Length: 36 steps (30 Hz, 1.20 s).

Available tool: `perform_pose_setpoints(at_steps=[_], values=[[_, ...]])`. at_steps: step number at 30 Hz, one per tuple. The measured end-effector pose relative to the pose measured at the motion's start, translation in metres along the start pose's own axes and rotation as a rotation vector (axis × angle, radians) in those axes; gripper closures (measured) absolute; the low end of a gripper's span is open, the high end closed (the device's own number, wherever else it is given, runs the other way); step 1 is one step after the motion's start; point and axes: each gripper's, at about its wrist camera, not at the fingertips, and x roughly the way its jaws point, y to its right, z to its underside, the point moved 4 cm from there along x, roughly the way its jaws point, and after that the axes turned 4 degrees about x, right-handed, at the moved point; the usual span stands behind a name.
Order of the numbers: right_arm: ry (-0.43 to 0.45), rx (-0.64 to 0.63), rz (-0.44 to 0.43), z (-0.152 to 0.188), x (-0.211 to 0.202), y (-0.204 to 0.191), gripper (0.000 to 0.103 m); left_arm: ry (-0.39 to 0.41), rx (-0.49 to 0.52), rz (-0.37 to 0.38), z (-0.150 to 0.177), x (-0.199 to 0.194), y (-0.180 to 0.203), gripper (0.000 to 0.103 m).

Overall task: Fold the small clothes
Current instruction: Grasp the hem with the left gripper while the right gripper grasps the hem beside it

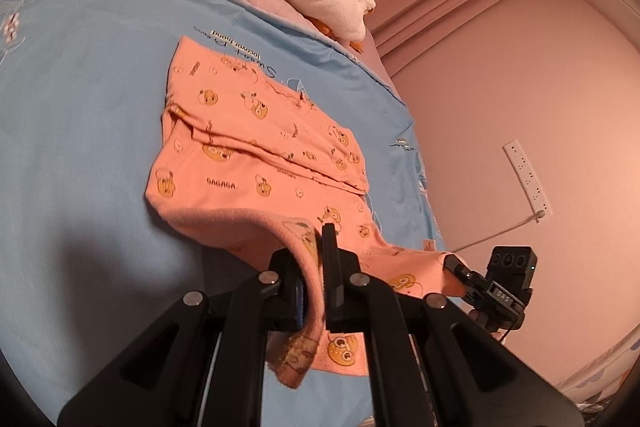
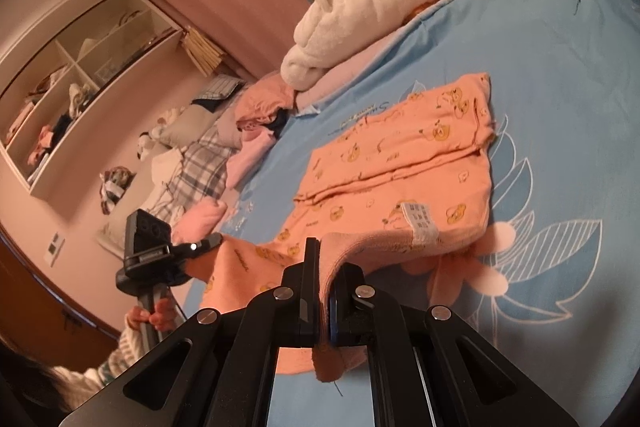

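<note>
Both my left hand-held gripper (image 1: 320, 259) and right hand-held gripper (image 2: 326, 267) pinch the half-folded orange garment (image 1: 256, 155), its near edge lifted off the bed (image 1: 80, 107); final fold remains.

Right gripper (image 2: 325, 267) jaws clamping orange garment (image 2: 400, 183) edge, blue sheet (image 2: 560, 87) beneath

Left tool (image 1: 316, 263) (and right tool (image 2: 326, 281)) clamped.

"GAGAGA." printed in dark letters on the orange bear-print cotton garment (image 1: 224, 183), at its 8 o'clock side in the left wrist view. Light blue bed sheet (image 1: 80, 87) carries script "Sweet" plus a boxed label "forever friend", upside down, at the garment's 12 o'clock. White care tag (image 2: 420, 221): print unreadable.
</note>
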Motion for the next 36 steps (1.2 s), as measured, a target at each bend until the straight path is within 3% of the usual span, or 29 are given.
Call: perform_pose_setpoints(at_steps=[13, 22, 36], values=[[0.037, -0.009, 0.02, -0.029, 0.005, 0.004, 0.098, 0.034, 0.039, -0.029, -0.032, 0.012, 0.004, 0.1], [0.054, 0.008, 0.028, -0.052, 0.017, 0.011, 0.098, 0.063, -0.017, 0.006, -0.055, 0.018, -0.01, 0.1], [0.067, 0.046, 0.043, -0.096, 0.045, 0.041, 0.097, 0.063, -0.086, 0.0, -0.11, 0.052, -0.044, 0.1]])
